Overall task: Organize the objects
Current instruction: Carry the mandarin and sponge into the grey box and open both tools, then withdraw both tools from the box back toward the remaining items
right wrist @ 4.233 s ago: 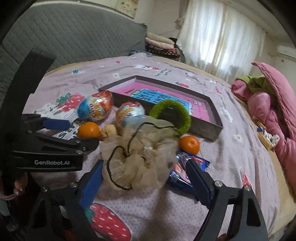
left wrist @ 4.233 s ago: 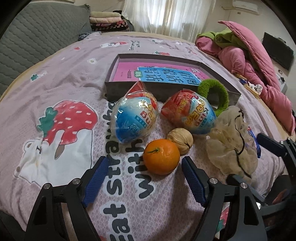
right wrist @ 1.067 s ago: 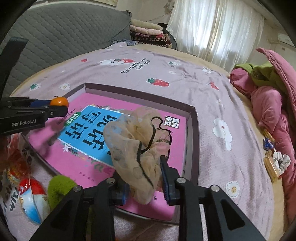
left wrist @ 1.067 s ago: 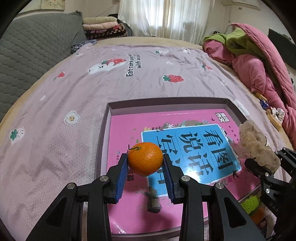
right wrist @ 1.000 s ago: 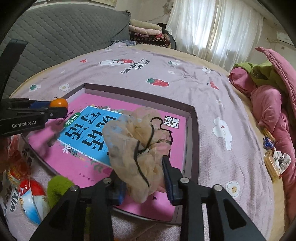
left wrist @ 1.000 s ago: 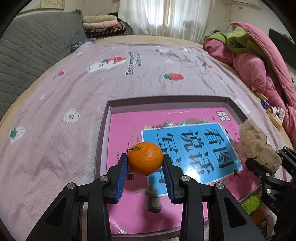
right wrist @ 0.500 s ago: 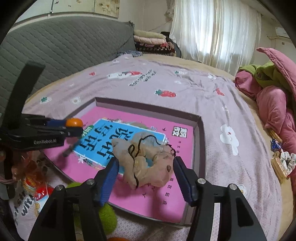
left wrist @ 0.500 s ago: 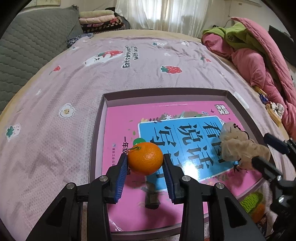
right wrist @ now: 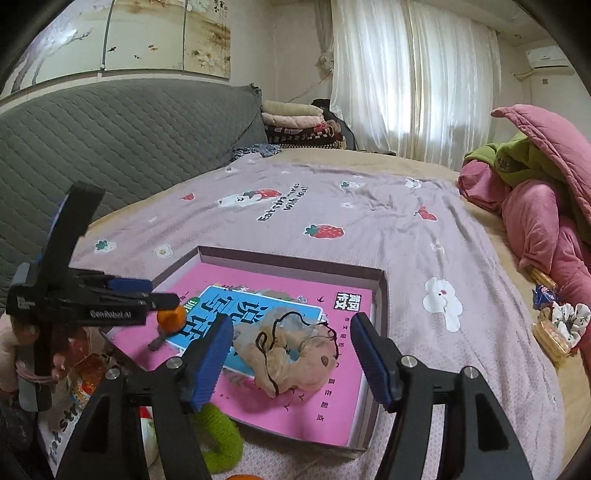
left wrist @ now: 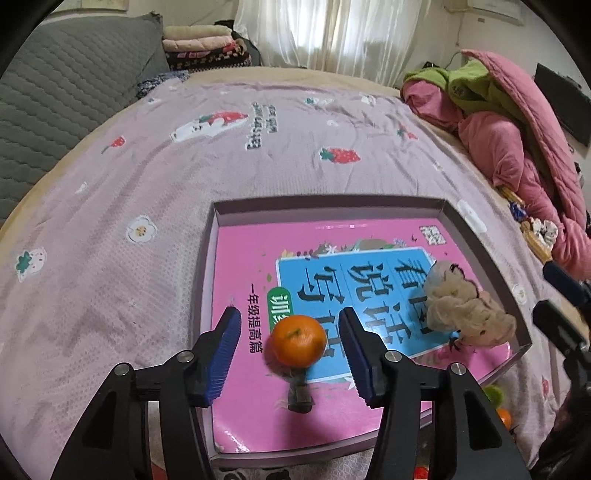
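The left wrist view looks steeply down from close above the shallow box [left wrist: 484,240], along the left gripper [left wrist: 288,350] with its blue pads [left wrist: 221,354], toward the curtains [left wrist: 332,33] beyond. The right wrist view sits just to the right and aims flatter, along the right gripper [right wrist: 291,360], taking in the grey headboard [right wrist: 129,136] and curtains. Both views share the box with its pink book [left wrist: 255,406], the orange [left wrist: 299,341] between the left pads, the beige mesh pouch [left wrist: 465,306], the strawberry bedspread [left wrist: 110,229] and the pink quilt [left wrist: 517,147]. Each camera catches the other gripper at its frame's edge.
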The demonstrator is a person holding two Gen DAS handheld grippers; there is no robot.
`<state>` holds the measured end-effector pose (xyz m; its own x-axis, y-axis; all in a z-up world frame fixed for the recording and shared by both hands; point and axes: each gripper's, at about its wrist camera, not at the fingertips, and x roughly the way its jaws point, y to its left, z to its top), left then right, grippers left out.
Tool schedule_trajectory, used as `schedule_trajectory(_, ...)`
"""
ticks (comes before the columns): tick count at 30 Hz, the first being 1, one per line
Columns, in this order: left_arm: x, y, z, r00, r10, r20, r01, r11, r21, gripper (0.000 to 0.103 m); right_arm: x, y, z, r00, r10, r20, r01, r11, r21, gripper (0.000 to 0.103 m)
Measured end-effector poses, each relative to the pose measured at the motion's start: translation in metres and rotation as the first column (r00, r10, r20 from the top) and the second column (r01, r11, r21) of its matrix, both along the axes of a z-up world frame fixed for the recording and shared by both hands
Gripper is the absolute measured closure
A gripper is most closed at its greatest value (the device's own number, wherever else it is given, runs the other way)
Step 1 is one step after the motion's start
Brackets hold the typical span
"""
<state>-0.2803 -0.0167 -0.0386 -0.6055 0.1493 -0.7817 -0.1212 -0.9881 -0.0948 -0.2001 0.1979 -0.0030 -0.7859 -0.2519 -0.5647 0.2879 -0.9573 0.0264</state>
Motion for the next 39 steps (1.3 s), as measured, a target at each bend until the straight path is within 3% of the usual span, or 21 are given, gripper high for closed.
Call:
schedule_trajectory(8, 0.035, -0.011, 0.035, 0.989, 0.055, -0.136, -0.052, 0.998, 0.026, 0.031, 0.017, 0.004, 0.007, 1.0, 0.008, -0.023, -0.008, 1.0, -0.024, 0.031)
schedule_trajectory(15, 0.09, -0.01, 0.062, 0.959, 0.071, -0.273, -0.076, 0.997, -0.006, 0.03, 0.047, 0.005, 0.02, 0.998, 0.001, -0.07, -0.005, 0.999, -0.053, 0.025)
schedule_trajectory(19, 0.126, -0.012, 0.067, 0.947, 0.065, -0.313, -0.075, 0.997, -0.019, 0.03, 0.066, 0.0, 0.03, 0.995, 0.004, -0.103, -0.011, 0.998, -0.066, 0.024)
schedule_trajectory(28, 0.187, -0.012, 0.058, 0.947, 0.051, -0.318, -0.049, 0.999, 0.015, 0.03, 0.116, -0.012, 0.032, 0.994, -0.008, -0.108, 0.003, 0.999, -0.052, 0.02)
schedule_trajectory(31, 0.202, -0.01, 0.053, 0.948, 0.05, -0.316, -0.043, 0.999, 0.029, 0.03, 0.137, -0.017, 0.037, 0.988, -0.035, -0.152, 0.033, 0.999, -0.017, 0.019)
schedule_trajectory(39, 0.232, 0.001, 0.047, 0.952, 0.019, -0.306, -0.023, 1.0, -0.01, 0.028, 0.16, -0.014, 0.035, 0.99, -0.072, -0.121, 0.069, 0.997, -0.027, 0.014)
